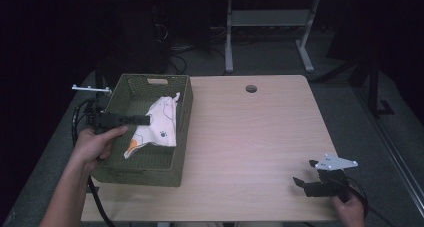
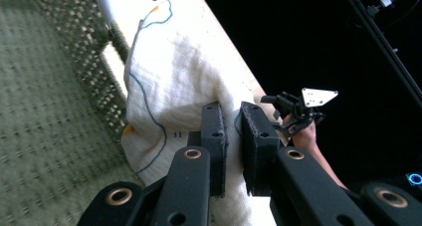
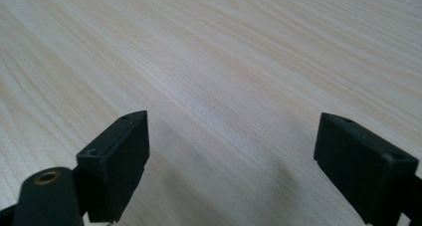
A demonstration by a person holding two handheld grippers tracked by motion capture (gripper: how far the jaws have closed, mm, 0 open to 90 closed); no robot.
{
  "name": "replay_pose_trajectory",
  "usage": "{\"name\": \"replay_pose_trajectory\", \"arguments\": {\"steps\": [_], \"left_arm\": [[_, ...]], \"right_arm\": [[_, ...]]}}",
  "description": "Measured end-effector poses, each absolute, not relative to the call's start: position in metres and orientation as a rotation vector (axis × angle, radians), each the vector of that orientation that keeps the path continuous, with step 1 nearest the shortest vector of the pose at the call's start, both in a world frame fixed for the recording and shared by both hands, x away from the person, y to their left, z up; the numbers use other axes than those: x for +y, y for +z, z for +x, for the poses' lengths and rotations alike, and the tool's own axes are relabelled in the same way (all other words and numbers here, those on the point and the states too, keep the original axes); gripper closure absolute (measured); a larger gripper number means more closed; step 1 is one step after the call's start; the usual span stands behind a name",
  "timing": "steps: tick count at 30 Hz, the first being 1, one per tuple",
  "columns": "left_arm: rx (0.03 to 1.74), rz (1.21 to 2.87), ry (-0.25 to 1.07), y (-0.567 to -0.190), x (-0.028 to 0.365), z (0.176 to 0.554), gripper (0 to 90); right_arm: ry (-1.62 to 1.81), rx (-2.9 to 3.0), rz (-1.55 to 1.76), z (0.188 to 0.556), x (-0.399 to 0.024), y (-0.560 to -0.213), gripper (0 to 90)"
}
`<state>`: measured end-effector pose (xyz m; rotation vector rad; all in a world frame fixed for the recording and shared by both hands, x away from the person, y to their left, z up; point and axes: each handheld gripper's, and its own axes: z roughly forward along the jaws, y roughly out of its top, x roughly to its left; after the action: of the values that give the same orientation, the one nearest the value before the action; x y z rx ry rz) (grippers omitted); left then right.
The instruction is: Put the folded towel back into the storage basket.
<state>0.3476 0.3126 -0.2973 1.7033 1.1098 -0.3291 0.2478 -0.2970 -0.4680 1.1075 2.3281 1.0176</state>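
A white cloth (image 1: pixel 162 122) with blue stitching and an orange patch lies bunched in a green woven basket (image 1: pixel 185 117) at the table's left. My left gripper (image 1: pixel 145 120) reaches level over the basket from the left. In the left gripper view its jaws (image 2: pixel 234 119) are shut on a fold of the cloth (image 2: pixel 179 71), with the basket's floor (image 2: pixel 50 111) beside it. My right gripper (image 1: pixel 304 172) rests near the table's front right corner. It is open, its jaws (image 3: pixel 231 136) wide apart over bare wood.
The light wooden table (image 1: pixel 250 132) has a round cable hole (image 1: pixel 251 88) near its far edge. A white desk frame (image 1: pixel 270 17) stands on the floor behind. The right gripper (image 2: pixel 286 109) is visible far off in the left gripper view.
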Motion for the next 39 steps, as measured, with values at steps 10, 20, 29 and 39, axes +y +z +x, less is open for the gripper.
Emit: {"name": "replay_pose_trajectory", "arguments": {"steps": [10, 20, 29, 39], "left_arm": [[1.152, 1.705, -0.344, -0.309, 0.329, 0.361, 82.5], [1.183, 1.729, -0.339, -0.321, 0.348, 0.378, 82.0], [1.197, 1.775, -0.334, -0.325, 0.357, 0.394, 82.0], [1.199, 1.892, -0.252, -0.328, 0.359, 0.406, 82.0]], "right_arm": [[1.025, 2.301, 1.139, 0.249, -0.301, -0.467, 13.6], [1.003, 2.301, 1.153, 0.251, -0.3, -0.468, 13.6], [0.985, 2.302, 1.16, 0.252, -0.298, -0.469, 13.6], [0.978, 2.302, 1.182, 0.252, -0.3, -0.471, 13.6]]}}
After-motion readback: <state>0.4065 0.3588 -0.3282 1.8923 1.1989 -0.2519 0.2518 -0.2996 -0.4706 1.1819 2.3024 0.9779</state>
